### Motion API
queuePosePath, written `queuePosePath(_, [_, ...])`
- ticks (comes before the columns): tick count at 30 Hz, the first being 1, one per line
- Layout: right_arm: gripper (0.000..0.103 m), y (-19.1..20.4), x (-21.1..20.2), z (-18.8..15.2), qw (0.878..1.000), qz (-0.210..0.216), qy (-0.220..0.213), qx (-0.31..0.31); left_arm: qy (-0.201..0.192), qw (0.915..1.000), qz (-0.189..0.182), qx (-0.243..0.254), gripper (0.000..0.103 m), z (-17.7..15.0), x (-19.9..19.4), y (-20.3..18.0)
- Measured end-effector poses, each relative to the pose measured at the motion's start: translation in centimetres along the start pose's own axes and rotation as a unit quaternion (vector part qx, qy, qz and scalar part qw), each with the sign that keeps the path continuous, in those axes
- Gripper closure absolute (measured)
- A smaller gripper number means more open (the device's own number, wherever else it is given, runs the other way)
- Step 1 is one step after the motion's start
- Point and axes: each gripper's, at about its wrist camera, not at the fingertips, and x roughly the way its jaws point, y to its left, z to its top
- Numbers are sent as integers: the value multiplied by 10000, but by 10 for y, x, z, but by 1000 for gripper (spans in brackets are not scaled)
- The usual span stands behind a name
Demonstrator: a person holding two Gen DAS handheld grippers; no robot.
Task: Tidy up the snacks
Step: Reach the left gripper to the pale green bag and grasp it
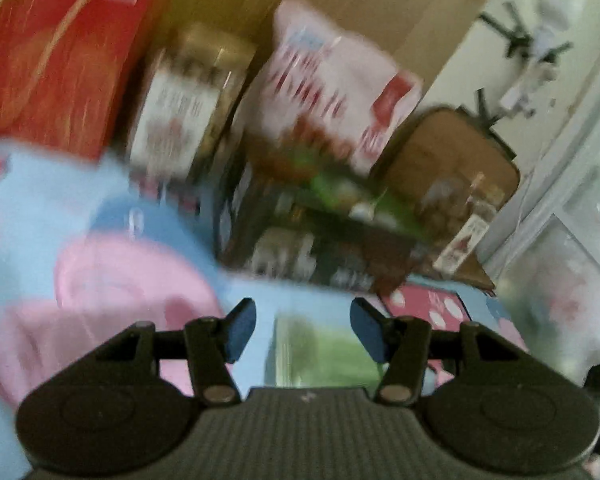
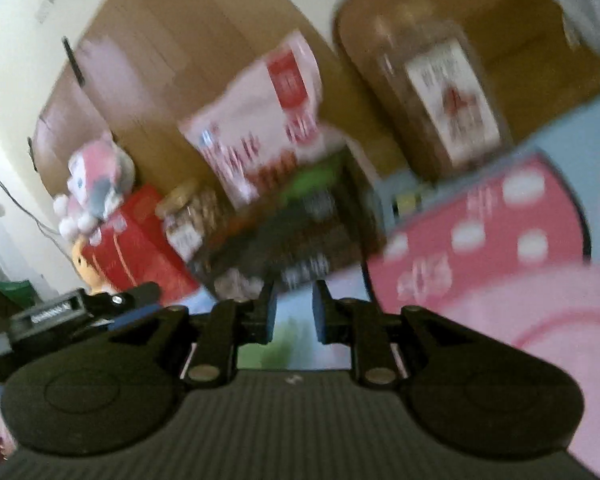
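Observation:
Both views are blurred. In the left wrist view my left gripper [image 1: 303, 330] stands open over the blue and pink cloth [image 1: 40, 208]. A green packet [image 1: 324, 356] lies just below the gap, and the pads do not press on it. Ahead stand a dark snack box [image 1: 320, 240], a pink and white bag [image 1: 332, 80], a gold-lidded jar [image 1: 188, 100] and a red box [image 1: 60, 52]. In the right wrist view my right gripper [image 2: 294, 312] is open by a narrow gap with nothing in it. It faces the dark snack box [image 2: 292, 236], with a pink dotted box [image 2: 480, 232] to its right.
A brown jar [image 1: 452, 176] stands at the right of the row, large in the right wrist view as the brown jar [image 2: 440, 100]. A wooden board [image 2: 188, 40] backs the snacks. A plush toy [image 2: 96, 184] sits on the red box [image 2: 136, 244].

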Motion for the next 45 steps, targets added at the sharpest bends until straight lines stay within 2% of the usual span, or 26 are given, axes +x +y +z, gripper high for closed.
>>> queuePosePath(2, [80,7,8,-9,9997,3,247,-87,117,9998,-88,-153,50,-5,5,5])
queuePosePath(6, [79,30,29,-19,9972,-12,594,-459,287,9995,-74,-138,48,-8,21,5])
queuePosePath(9, [79,34,45,-18,9969,-23,735,-285,416,9986,-234,-212,47,-13,34,6])
queuePosePath(11, [78,33,56,-18,9960,-20,870,-198,372,9990,-202,-139,48,-15,35,3])
queuePosePath(13, [78,35,60,-21,9957,-4,892,-253,413,9987,-261,-145,59,-17,35,4])
queuePosePath(15, [81,41,61,-23,9947,75,960,-375,424,9982,-319,-285,60,-19,32,7])
queuePosePath(18, [83,56,51,-30,9925,35,820,-904,430,9974,-395,-416,60,-23,19,8])
queuePosePath(21, [83,66,37,-36,9902,121,792,-1140,370,9979,-395,-343,60,-31,-2,3])
queuePosePath(27, [83,77,1,-63,9792,514,1070,-1643,441,9983,-374,-65,60,-66,-46,-5])
queuePosePath(30, [83,80,-17,-85,9705,587,1244,-1980,607,9973,-401,-79,60,-85,-59,-4])
queuePosePath(33, [82,79,-29,-101,9682,581,1300,-2056,723,9966,-384,-71,60,-100,-64,-5])
queuePosePath(36, [77,81,-35,-105,9678,519,1211,-2146,731,9966,-376,21,59,-105,-66,-11])
queuePosePath(40, [60,83,-37,-106,9681,509,1144,-2172,748,9962,-441,20,54,-104,-70,-13])
queuePosePath(43, [51,90,-43,-112,9609,471,1003,-2538,672,9969,-402,-12,53,-101,-74,-11])
queuePosePath(45, [51,93,-44,-118,9561,452,975,-2726,658,9971,-382,-56,53,-99,-74,-10])
